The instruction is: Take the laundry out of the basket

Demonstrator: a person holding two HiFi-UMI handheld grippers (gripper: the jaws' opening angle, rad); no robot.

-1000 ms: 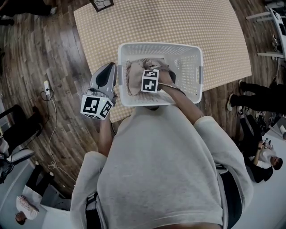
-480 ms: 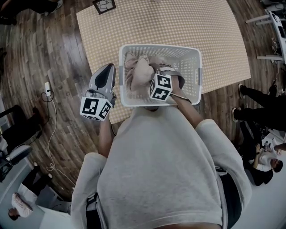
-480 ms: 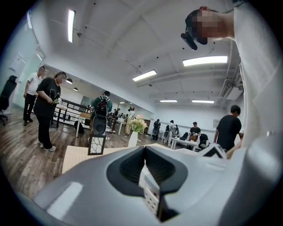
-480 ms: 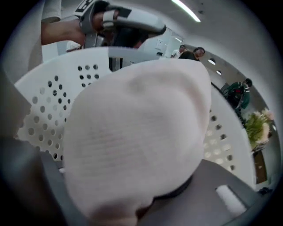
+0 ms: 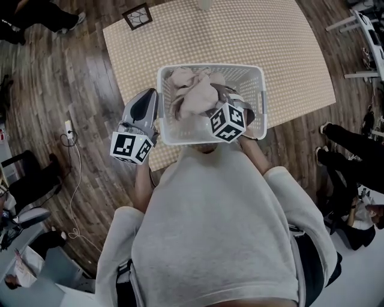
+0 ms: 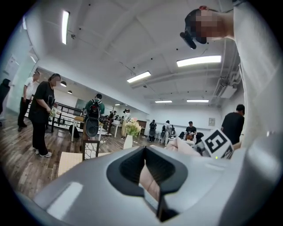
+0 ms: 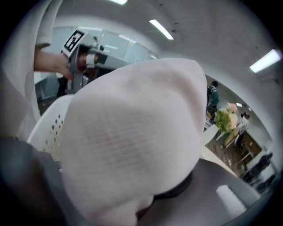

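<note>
A white perforated laundry basket (image 5: 259, 102) stands at the near edge of a checked table (image 5: 264, 36). A pale pinkish cloth (image 5: 195, 93) is bunched up and raised above the basket's left half. My right gripper (image 5: 211, 103) is shut on it from the near side, its marker cube over the basket's front rim. In the right gripper view the cloth (image 7: 132, 132) fills the space between the jaws, with the basket wall (image 7: 53, 128) to the left. My left gripper (image 5: 147, 96) is held outside the basket's left wall, its jaws (image 6: 146, 176) closed together on nothing.
A small dark framed object (image 5: 137, 16) sits on the table's far left corner. A cable and socket (image 5: 69, 129) lie on the wooden floor at the left. People stand at the right (image 5: 354, 138) and at the far left (image 6: 43, 114).
My right gripper has drawn back toward me and upward, pulling the cloth up out of the basket into a taller bunch. The left gripper has stayed beside the basket.
</note>
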